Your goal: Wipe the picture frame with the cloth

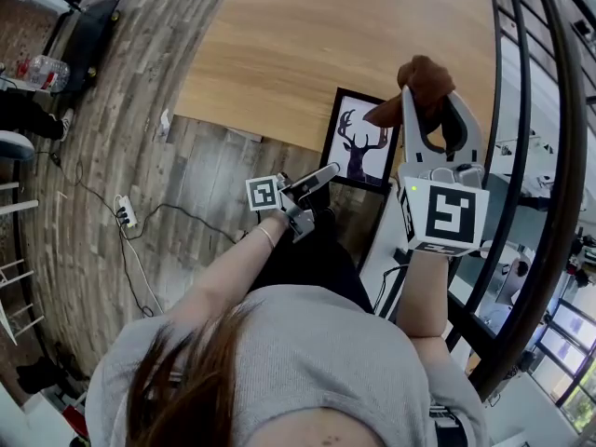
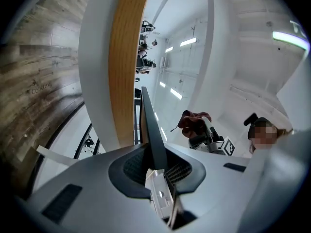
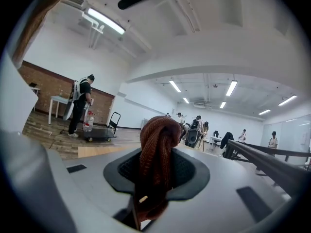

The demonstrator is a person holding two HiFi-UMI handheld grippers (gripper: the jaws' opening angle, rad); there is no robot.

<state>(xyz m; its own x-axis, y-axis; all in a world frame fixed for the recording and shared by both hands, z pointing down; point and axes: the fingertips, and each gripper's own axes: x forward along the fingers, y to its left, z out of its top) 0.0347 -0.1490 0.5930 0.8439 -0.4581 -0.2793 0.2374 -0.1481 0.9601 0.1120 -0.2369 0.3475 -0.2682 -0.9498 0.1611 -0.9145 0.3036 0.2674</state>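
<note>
One faint line of lettering stands on the wood planks (image 2: 41,87) at the left of the left gripper view, too blurred to read surely. In the head view the centre cube (image 1: 264,193) and the right cube (image 1: 451,214) bear black-and-white square codes, not letters.

The picture frame (image 1: 358,143) is black, with a white mount and a dark deer silhouette inside. It is gripped at its lower left edge between the jaws of the left gripper (image 1: 319,179), and along these jaws it is seen edge-on, as a thin dark strip. The cloth (image 1: 425,84) is rust-brown and knitted. It is bunched and clamped in the right gripper (image 1: 433,105), near the frame's upper right corner but apart from it.
</note>
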